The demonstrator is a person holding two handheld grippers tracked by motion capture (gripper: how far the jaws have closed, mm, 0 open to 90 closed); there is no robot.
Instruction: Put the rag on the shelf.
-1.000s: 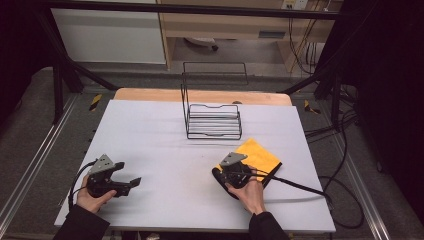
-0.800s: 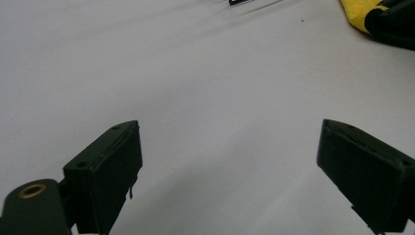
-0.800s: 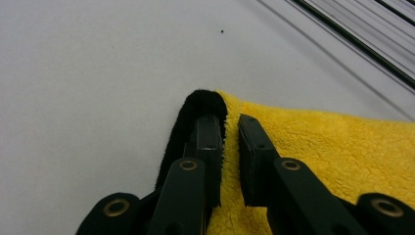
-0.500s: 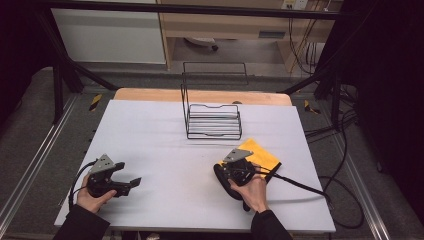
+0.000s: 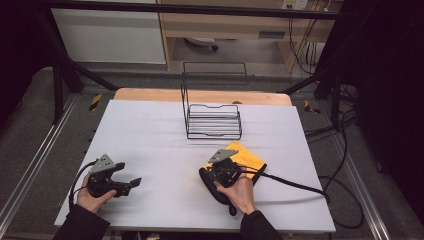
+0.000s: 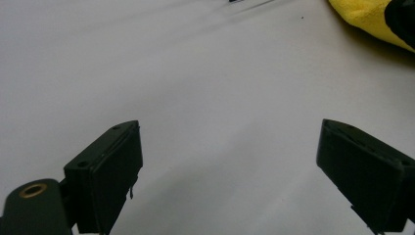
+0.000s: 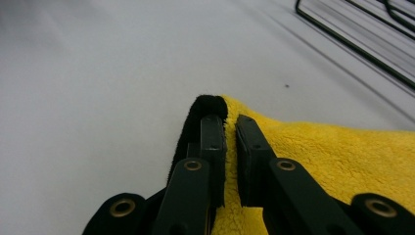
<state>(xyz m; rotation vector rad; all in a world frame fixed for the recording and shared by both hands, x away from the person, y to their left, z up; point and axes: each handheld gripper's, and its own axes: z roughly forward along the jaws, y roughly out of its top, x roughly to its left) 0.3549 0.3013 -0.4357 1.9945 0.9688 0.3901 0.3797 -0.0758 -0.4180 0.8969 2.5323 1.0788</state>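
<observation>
- The yellow cloth [image 5: 246, 156] lies just in front of the wire rack [image 5: 212, 117], on the person's side and slightly to the rack's right; the right hand [image 5: 239, 192] and right gripper [image 5: 223, 167] cover much of it in the high view.
- In the right gripper view the cloth [image 7: 337, 156] runs off the right and bottom edges; its black underside curls up at the pinched corner.
- The right gripper [image 7: 231, 128] has just been closing, and its jaws now pinch that corner of the cloth, which shows yellow in the slit between them.
- The left gripper [image 5: 127, 181] sits well to the left of the rack and nearer the person, jaws spread wide with only bare table between them [image 6: 230, 147].
- In the left gripper view a scrap of the cloth [image 6: 364, 17] shows at the top right corner, cut off.
- The white table [image 5: 150, 130] is open between the left gripper and the rack; the cable [image 5: 295, 184] trails toward the right edge.
</observation>
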